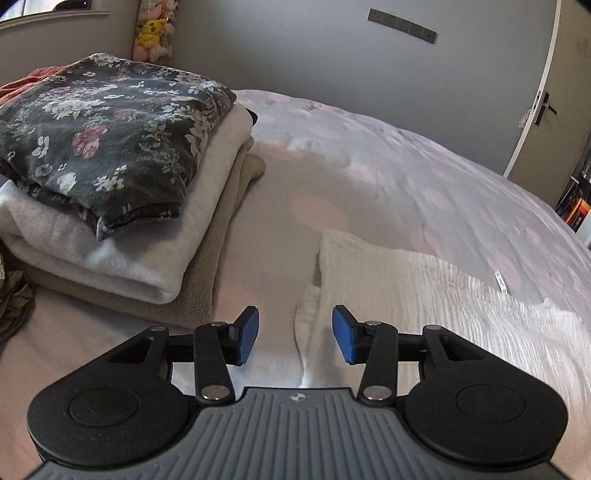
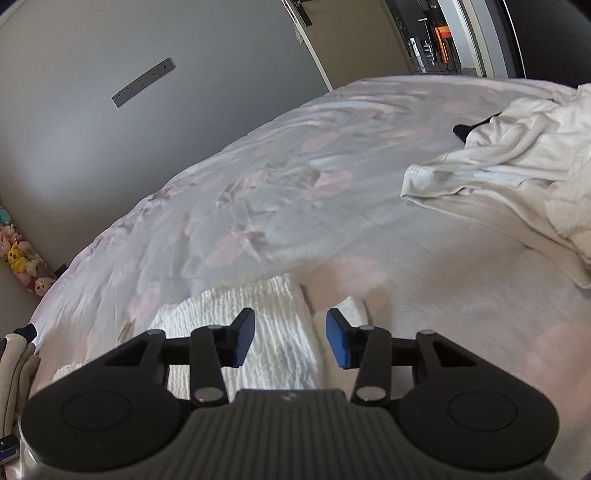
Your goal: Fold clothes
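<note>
A white crinkled garment (image 1: 424, 295) lies flat on the bed, its left edge just under my left gripper (image 1: 294, 338). That gripper is open, with its blue pads (image 1: 248, 334) apart and nothing between them. In the right wrist view the same white garment (image 2: 273, 317) lies folded below my right gripper (image 2: 290, 338). Its blue pads (image 2: 338, 341) stand apart above the cloth's right edge and press on nothing. A heap of unfolded white clothes (image 2: 517, 173) sits at the right of the bed.
A stack of folded items, a dark floral one (image 1: 107, 125) over a white fleece (image 1: 110, 243) and a beige one, stands at the left. The pale floral bedspread (image 1: 388, 173) covers the bed. Behind are a grey wall, a door (image 1: 561, 92) and plush toys (image 1: 151, 33).
</note>
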